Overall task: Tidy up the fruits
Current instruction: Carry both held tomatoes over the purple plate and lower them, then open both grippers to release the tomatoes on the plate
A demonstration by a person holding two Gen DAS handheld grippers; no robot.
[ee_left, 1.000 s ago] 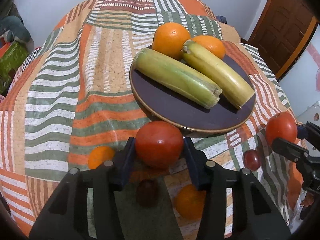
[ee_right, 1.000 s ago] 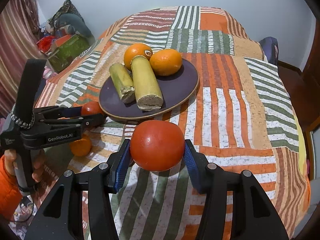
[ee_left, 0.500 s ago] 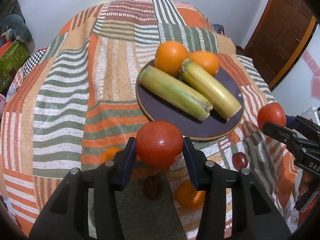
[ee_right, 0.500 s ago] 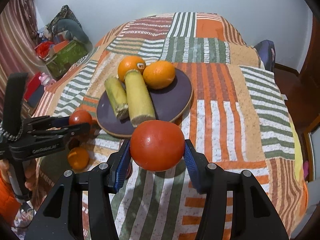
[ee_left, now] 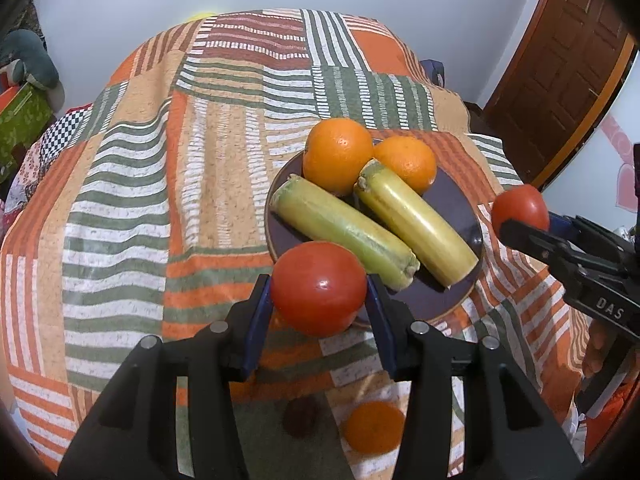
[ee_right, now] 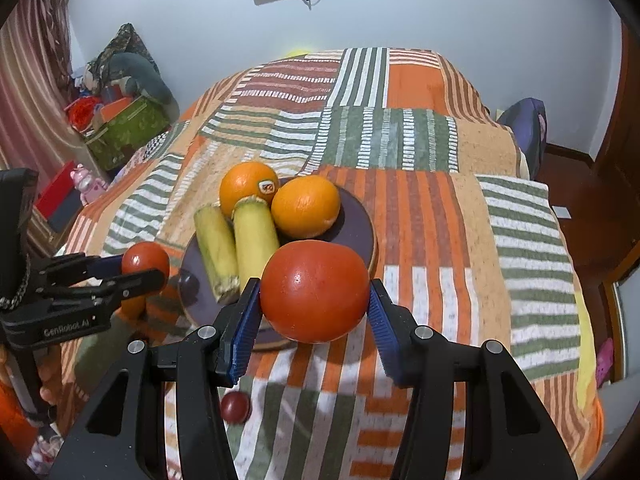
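A dark round plate (ee_left: 456, 200) on the patchwork bedspread holds two oranges (ee_left: 338, 154) and two yellow-green cane pieces (ee_left: 344, 228). My left gripper (ee_left: 318, 290) is shut on a red tomato (ee_left: 318, 286), held above the plate's near left rim. My right gripper (ee_right: 314, 294) is shut on another red tomato (ee_right: 314, 290), held above the plate's near right rim (ee_right: 370, 236). Each gripper shows in the other's view: the right one (ee_left: 520, 220) at the right, the left one (ee_right: 146, 266) at the left.
A small orange (ee_left: 374, 426) and a dark plum (ee_left: 300, 420) lie on the bedspread below my left gripper. Another dark plum (ee_right: 235, 407) lies under my right gripper. A green box (ee_right: 128, 130) and clutter stand left of the bed. A wooden door (ee_left: 560, 68) is at the right.
Both grippers have risen with their tomatoes and moved in toward the plate. The fruit on the plate has not moved.
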